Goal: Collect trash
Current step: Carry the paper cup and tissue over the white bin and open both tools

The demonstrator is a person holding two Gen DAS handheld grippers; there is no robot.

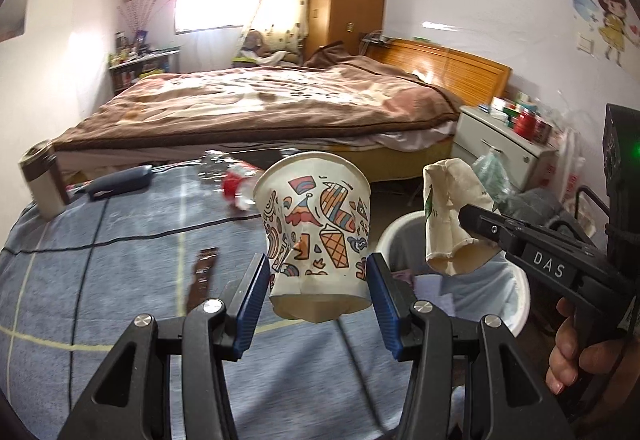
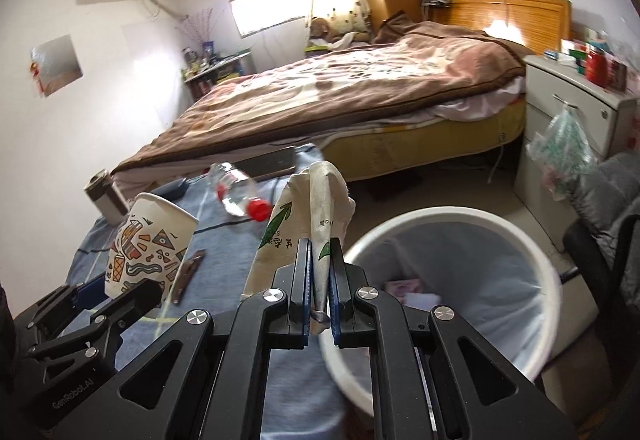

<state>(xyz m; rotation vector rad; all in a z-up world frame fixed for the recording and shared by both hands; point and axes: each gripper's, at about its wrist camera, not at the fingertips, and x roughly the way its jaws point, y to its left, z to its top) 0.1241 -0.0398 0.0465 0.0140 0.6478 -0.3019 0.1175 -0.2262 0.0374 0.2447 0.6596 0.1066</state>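
Observation:
My left gripper (image 1: 318, 264) is shut on a paper cup with colourful drawings (image 1: 316, 228), its blue pads pressing near the cup's base, mouth pointing away. In the right wrist view this cup (image 2: 148, 244) and the left gripper (image 2: 120, 296) sit low on the left. My right gripper (image 2: 320, 246) is shut on a crushed white paper cup with green print (image 2: 304, 207), flattened between the pads; the left wrist view shows that cup (image 1: 452, 215) in the right gripper (image 1: 476, 224). A white trash bin with a liner (image 2: 440, 215) stands just right of and below both cups, its rim (image 1: 396, 228) behind them.
A clear plastic bottle with a red cap (image 2: 236, 191) and a brown wrapper strip (image 2: 188, 272) lie on the blue checked cloth (image 1: 120, 240). A metal canister (image 1: 42, 179) stands at its far left. Beyond are the bed (image 2: 360, 91), a white nightstand (image 2: 560, 111) and a dark chair (image 2: 608, 240).

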